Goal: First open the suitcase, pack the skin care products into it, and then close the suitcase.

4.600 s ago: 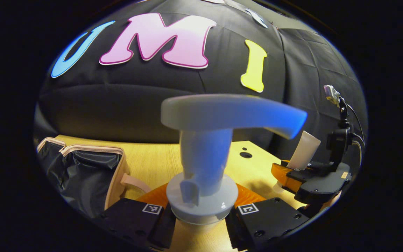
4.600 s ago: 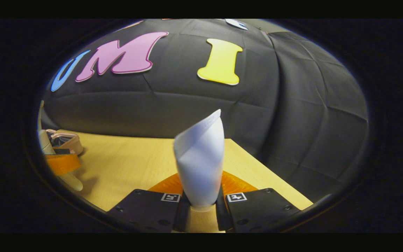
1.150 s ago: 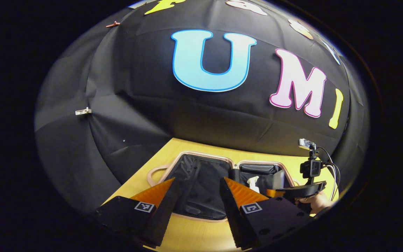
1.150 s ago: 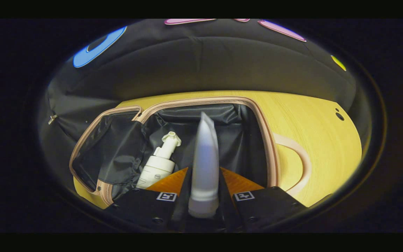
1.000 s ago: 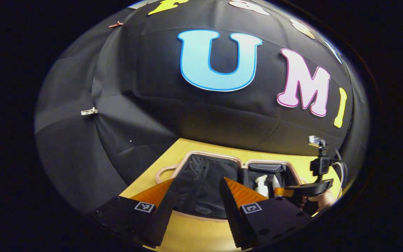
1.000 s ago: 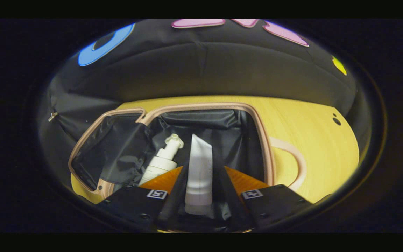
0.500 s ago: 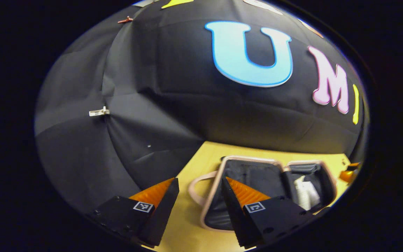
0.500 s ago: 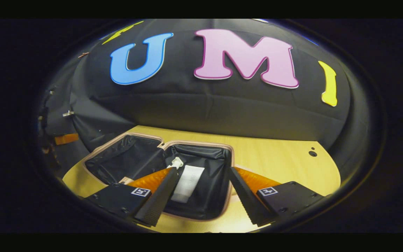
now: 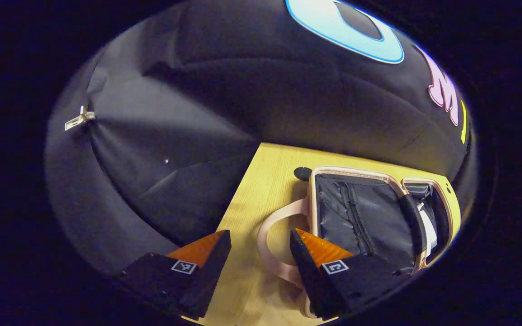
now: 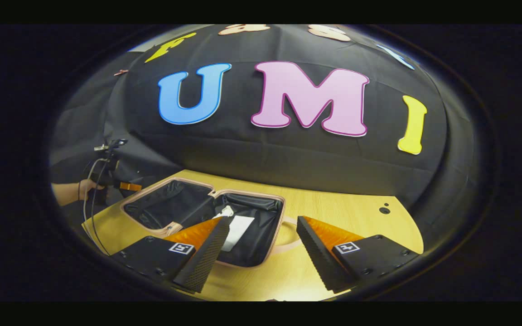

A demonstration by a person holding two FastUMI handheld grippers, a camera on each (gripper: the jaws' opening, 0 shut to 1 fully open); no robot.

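Observation:
The pink-rimmed suitcase [image 10: 252, 194] lies open on the wooden table, both black-lined halves facing up. In its right half rest a white tube [image 10: 237, 231] and a white pump bottle [image 10: 227, 212], partly hidden behind one of my fingers. My right gripper [image 10: 263, 242] hovers open and empty over the case's near edge. My left gripper [image 9: 258, 253] is open and empty too, its fingers on either side of the pink carry handle [image 9: 271, 235] at the suitcase's [image 9: 356, 171] end without touching it. The white products [image 9: 428, 226] peek out of the far half.
A hand [image 10: 74, 190] holds the left gripper [image 10: 129, 186] at the table's left end. The table [image 10: 356, 217] has a small round hole [image 10: 384, 210] at the right. Black cloth walls close in behind and to the left.
My right gripper opened, left the tube in the suitcase and pulled back and up. My left gripper, which earlier held the pump bottle, swung to the case's handle end and tilted down.

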